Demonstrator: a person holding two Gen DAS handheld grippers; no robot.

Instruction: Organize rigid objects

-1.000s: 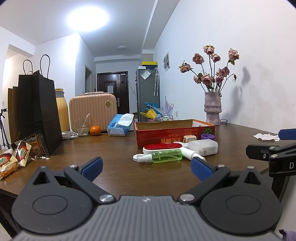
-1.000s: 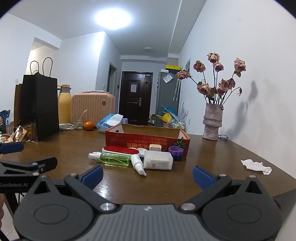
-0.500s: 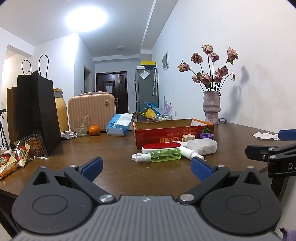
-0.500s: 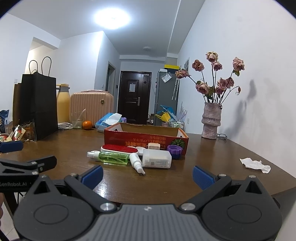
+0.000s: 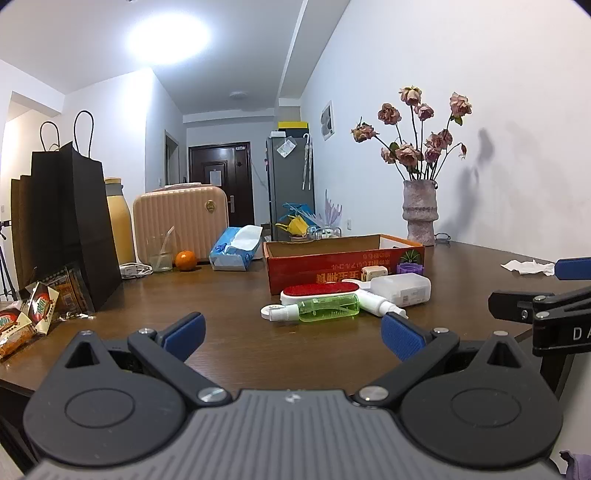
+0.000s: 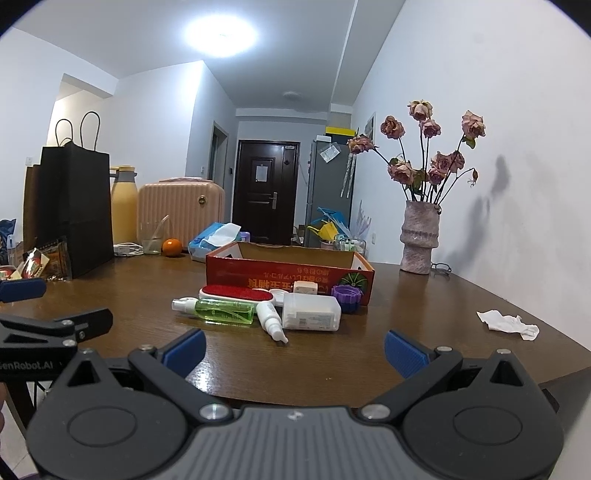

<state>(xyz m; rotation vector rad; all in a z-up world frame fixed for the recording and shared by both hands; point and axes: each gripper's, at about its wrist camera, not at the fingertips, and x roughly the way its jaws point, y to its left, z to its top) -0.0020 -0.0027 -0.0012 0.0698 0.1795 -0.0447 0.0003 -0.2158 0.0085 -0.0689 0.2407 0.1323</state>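
L claw point(image 5: 291, 332) wide open, R claw point(image 6: 294, 349) wide open, both level

Left gripper point(image 6: 22, 325), side of body, right wrist view: white lettering "GenRobot.AI", first letter cut off by the frame edge. Right gripper point(image 5: 554, 317), side of body, left wrist view: white letters "D A", remainder out of frame. Red cardboard box point(image 6: 288, 273), front wall: yellow printed characters, upside down, not legible. White bottle point(image 6: 312, 313), label: fine print, unreadable.

White walls point(image 6: 498, 92), ceiling light point(image 6: 221, 34), dark door point(image 6: 266, 192) down hallway, brown table point(image 6: 424, 306).
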